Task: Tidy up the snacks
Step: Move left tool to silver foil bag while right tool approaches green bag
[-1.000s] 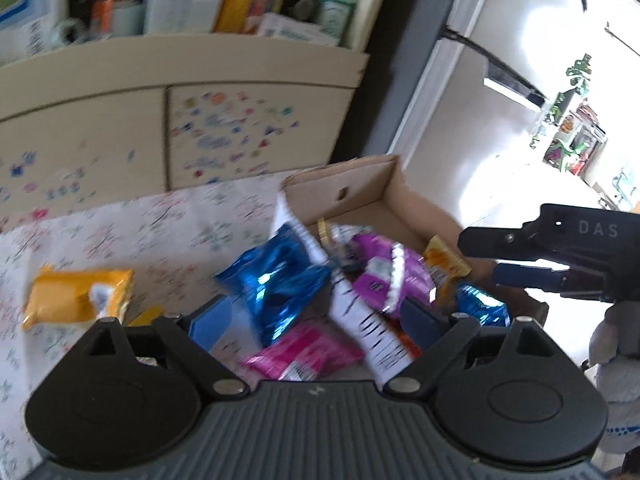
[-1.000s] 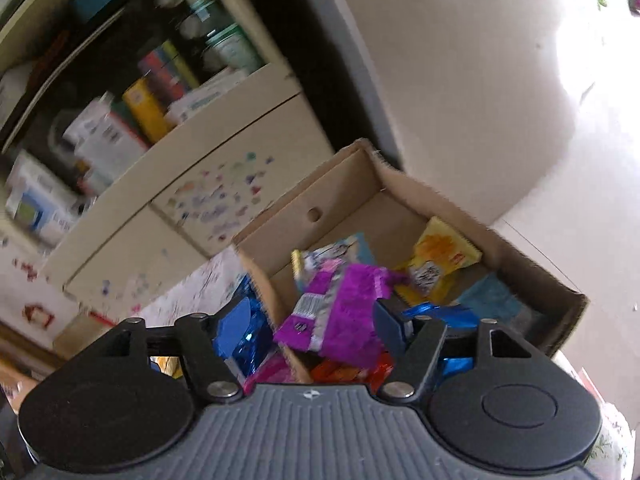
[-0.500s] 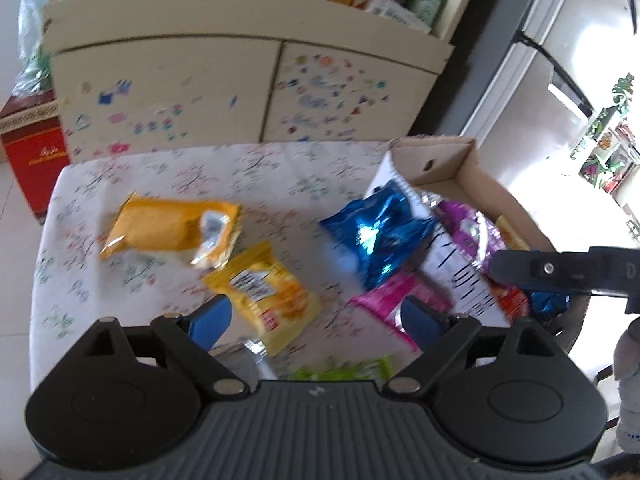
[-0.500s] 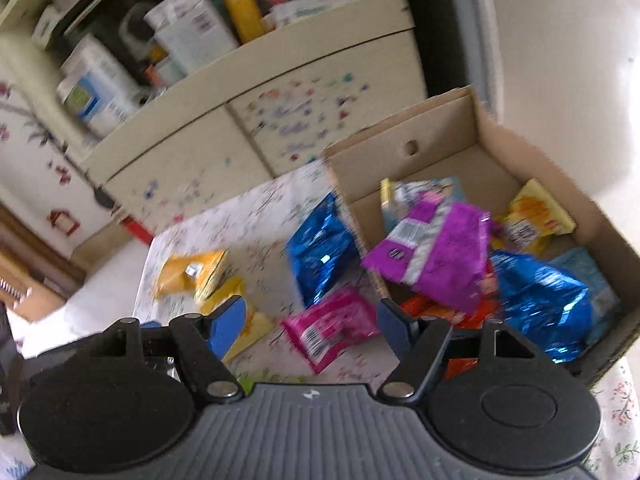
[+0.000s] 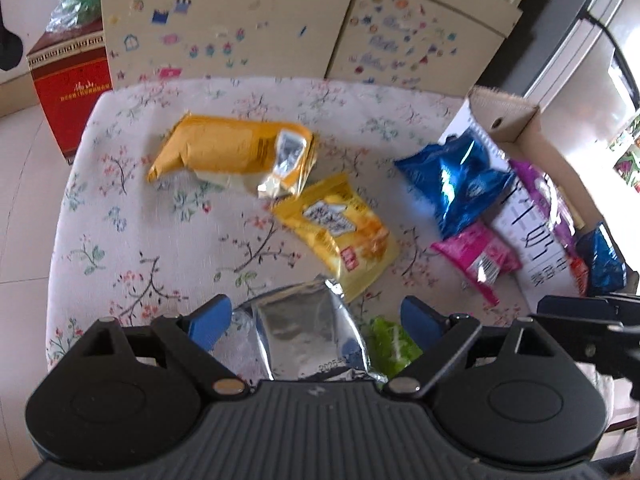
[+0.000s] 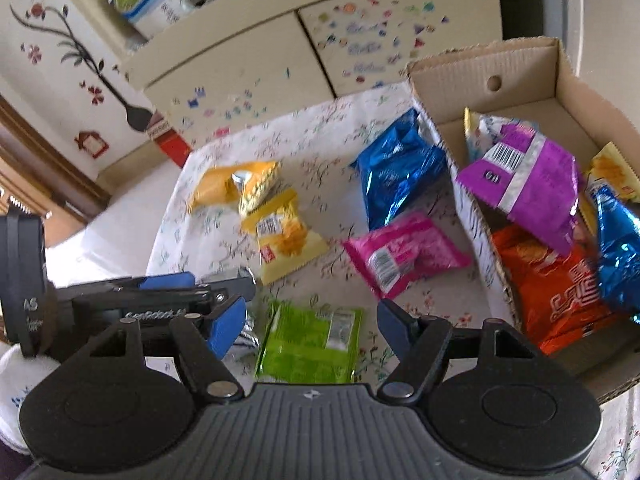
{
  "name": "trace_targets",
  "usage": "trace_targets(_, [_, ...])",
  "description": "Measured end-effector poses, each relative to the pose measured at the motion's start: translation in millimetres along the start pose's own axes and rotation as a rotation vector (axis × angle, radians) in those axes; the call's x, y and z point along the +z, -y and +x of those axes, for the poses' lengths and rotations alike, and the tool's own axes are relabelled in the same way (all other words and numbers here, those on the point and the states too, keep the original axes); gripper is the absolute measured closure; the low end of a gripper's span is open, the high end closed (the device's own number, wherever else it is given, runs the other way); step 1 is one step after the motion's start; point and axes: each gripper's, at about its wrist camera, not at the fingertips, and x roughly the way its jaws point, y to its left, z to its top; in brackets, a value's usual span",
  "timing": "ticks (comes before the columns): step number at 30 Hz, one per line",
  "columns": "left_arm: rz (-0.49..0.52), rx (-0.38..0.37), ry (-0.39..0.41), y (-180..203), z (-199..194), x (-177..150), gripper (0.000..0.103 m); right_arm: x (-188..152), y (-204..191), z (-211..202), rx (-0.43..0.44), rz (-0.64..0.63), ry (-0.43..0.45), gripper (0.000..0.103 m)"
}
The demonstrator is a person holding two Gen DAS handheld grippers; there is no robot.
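Snack packets lie on a floral tablecloth [image 5: 160, 220]: an orange bag [image 5: 224, 148], a yellow packet [image 5: 340, 228], a blue foil bag [image 5: 452, 180], a pink packet [image 5: 476, 252], a silver bag [image 5: 304, 332] and a green packet [image 6: 308, 344]. A cardboard box [image 6: 520, 76] at the right holds purple [image 6: 528, 180], orange-red [image 6: 556, 280] and blue [image 6: 616, 248] packets. My left gripper [image 5: 316, 316] is open above the silver bag. My right gripper [image 6: 312, 320] is open above the green packet. Both are empty.
A cream cabinet with stickers [image 5: 240, 28] stands behind the table. A red box [image 5: 72, 88] stands on the floor at the left. The left gripper also shows in the right wrist view [image 6: 168, 288], low at the left.
Both grippers have pulled back from the box and swung left over the table. The loose packets on the cloth have come into view beneath them.
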Motion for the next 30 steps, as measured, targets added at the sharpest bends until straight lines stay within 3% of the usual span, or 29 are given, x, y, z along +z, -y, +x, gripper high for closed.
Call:
trace_targets(6, [-0.001, 0.037, -0.048, -5.6, 12.1, -6.0, 0.012, -4.7, -3.8, 9.3, -0.011, -0.018, -0.042, 0.025])
trace_targets(14, [0.060, 0.099, -0.047, -16.4, 5.3, -14.3, 0.012, -14.1, -13.8, 25.0, -0.031, -0.039, -0.098, 0.024])
trace_targets(16, [0.069, 0.130, -0.043, -22.4, 3.4, -15.8, 0.012, -16.7, -15.6, 31.5, -0.048, -0.040, -0.114, 0.024])
trace_targets(23, [0.109, 0.125, -0.027, -25.4, 1.5, -17.2, 0.012, -21.5, -22.1, 48.9, -0.137, -0.034, -0.123, 0.021])
trace_targets(28, [0.160, 0.132, -0.055, -22.0, 6.5, -15.6, 0.006, -21.7, -29.8, 61.6, -0.181, -0.029, -0.122, 0.020])
trace_targets(30, [0.210, 0.186, -0.082, -18.4, 10.8, -19.1, 0.000, -22.1, -34.0, 67.3, -0.200, -0.048, -0.127, 0.020])
